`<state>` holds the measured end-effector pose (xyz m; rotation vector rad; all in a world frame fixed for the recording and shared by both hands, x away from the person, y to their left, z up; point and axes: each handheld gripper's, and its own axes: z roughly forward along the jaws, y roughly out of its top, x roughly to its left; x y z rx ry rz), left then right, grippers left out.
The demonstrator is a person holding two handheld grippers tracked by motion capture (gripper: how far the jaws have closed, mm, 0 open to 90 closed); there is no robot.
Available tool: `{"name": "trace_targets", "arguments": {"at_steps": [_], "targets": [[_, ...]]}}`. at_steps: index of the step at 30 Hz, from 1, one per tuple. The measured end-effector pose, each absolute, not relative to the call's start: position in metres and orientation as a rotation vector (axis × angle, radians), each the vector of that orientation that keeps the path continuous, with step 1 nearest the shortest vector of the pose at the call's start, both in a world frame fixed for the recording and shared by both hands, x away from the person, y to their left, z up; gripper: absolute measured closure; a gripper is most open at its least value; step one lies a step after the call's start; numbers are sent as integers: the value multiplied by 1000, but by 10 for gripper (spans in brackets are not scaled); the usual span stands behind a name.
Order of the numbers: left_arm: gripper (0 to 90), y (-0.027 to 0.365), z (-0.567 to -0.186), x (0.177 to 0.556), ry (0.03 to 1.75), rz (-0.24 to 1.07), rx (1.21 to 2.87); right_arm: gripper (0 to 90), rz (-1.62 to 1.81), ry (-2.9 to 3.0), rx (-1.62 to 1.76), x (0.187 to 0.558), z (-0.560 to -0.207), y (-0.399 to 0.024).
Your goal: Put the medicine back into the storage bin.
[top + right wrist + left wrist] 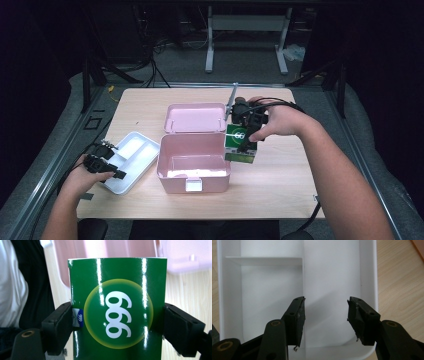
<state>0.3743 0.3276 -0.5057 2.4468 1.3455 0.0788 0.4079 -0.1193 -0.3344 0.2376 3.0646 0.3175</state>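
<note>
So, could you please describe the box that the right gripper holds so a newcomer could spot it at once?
Find the open pink case in the middle of the wooden table. Just beyond its right wall, the right gripper clamps a small green box in the air. It is the one glossy green thing here, printed with white 999 in a yellow-ringed circle.

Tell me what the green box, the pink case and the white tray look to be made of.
Green box: likely glossy coated cardboard, going by bright glare streaks and crisp printed numerals. Pink case: apparently moulded plastic with a smooth, slightly shiny finish, rounded corners and a light front latch. White tray: probably plastic too, smooth and matte-to-satin, with moulded-in dividers.
</note>
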Motion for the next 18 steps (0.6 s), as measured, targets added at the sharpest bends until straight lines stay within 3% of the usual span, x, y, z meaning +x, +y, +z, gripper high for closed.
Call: {"name": "trace_targets", "arguments": {"at_steps": [10, 18], "targets": [[478, 327, -506, 374, 1339, 74, 2451, 165, 344, 3081, 128, 401, -336, -67], [479, 328, -506, 375, 1333, 73, 2457, 165, 331, 3088, 83, 401, -342, -50]]}}
